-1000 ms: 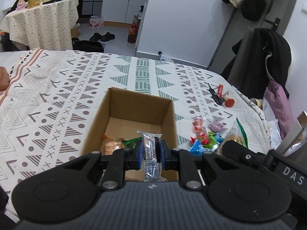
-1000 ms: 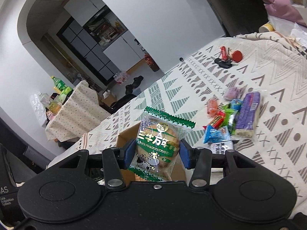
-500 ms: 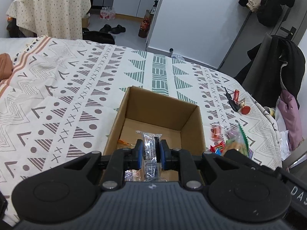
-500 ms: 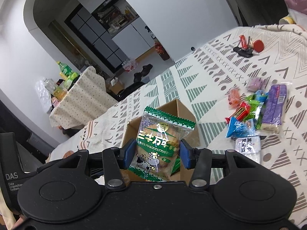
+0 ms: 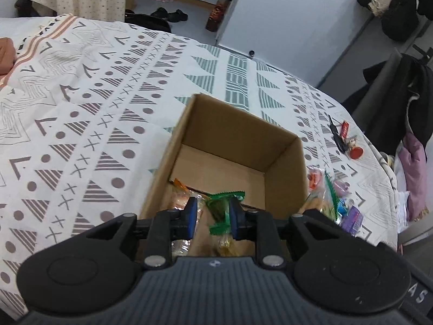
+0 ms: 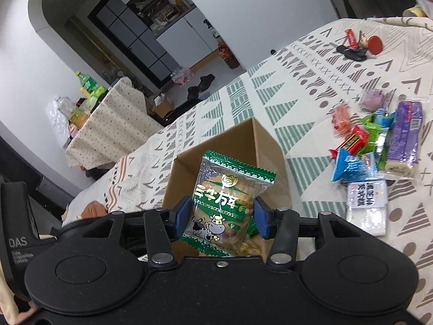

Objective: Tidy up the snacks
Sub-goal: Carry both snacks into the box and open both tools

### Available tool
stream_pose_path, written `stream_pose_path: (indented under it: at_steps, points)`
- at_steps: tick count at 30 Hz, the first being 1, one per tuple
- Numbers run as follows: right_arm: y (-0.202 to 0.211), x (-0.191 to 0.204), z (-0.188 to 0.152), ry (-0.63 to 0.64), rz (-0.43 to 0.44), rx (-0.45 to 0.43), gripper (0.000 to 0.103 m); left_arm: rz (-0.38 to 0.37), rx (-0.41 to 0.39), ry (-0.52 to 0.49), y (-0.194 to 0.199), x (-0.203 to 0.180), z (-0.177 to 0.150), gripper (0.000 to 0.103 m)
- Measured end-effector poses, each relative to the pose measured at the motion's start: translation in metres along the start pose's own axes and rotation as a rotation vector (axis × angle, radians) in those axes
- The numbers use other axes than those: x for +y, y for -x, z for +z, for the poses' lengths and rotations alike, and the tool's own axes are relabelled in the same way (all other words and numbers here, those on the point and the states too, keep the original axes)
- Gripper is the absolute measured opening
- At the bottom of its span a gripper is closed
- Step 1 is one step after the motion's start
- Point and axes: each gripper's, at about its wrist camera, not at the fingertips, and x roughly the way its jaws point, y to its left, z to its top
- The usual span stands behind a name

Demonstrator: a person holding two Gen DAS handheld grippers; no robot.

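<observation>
Cardboard makes up the open box (image 5: 281,146) sitting on a bed (image 5: 81,94) with a patterned cover; it serves as the collecting point, which would explain why both grippers are held over its near edge. The left gripper (image 5: 211,218) has its jaws apart with nothing clamped between them; a small green wrapper (image 5: 220,208) seen between the pads appears to lie in the box below, beside an orange-edged packet (image 5: 180,189). The right gripper (image 6: 220,218) is closed on a biscuit packet (image 6: 230,203), pinching its two sides so the printed face stays upright above the box opening, a pose that suits a straight drop. That packet is clear plastic with green zigzag-cut ends, green lettering and a cartoon cow near the bottom, pale biscuits showing through. A loose pile of snacks (image 6: 376,146) waits on the cover just to the right of the box, among them a long purple bar (image 6: 404,132) and a white packet (image 6: 366,203). A set of keys (image 6: 357,46) lies well apart, farther back.
</observation>
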Motion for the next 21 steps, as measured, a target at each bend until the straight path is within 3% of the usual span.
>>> stream_pose_path:
  at_steps: [3, 7, 16, 21]
  points:
    - [-0.002, 0.001, -0.001, 0.001, 0.007, 0.009, 0.054, 0.016, -0.002, 0.005, 0.001, 0.004, 0.004, 0.03]
    - [0.005, -0.004, 0.002, -0.022, 0.014, -0.002, 0.057, 0.031, -0.013, 0.0, 0.003, 0.005, 0.006, 0.046]
    - [0.027, -0.03, 0.013, -0.072, -0.041, -0.035, 0.059, 0.039, -0.013, -0.032, 0.01, -0.006, 0.004, 0.074]
    - [0.04, -0.042, 0.017, -0.083, -0.073, -0.051, 0.062, 0.024, -0.014, -0.069, 0.016, -0.022, 0.0, 0.077]
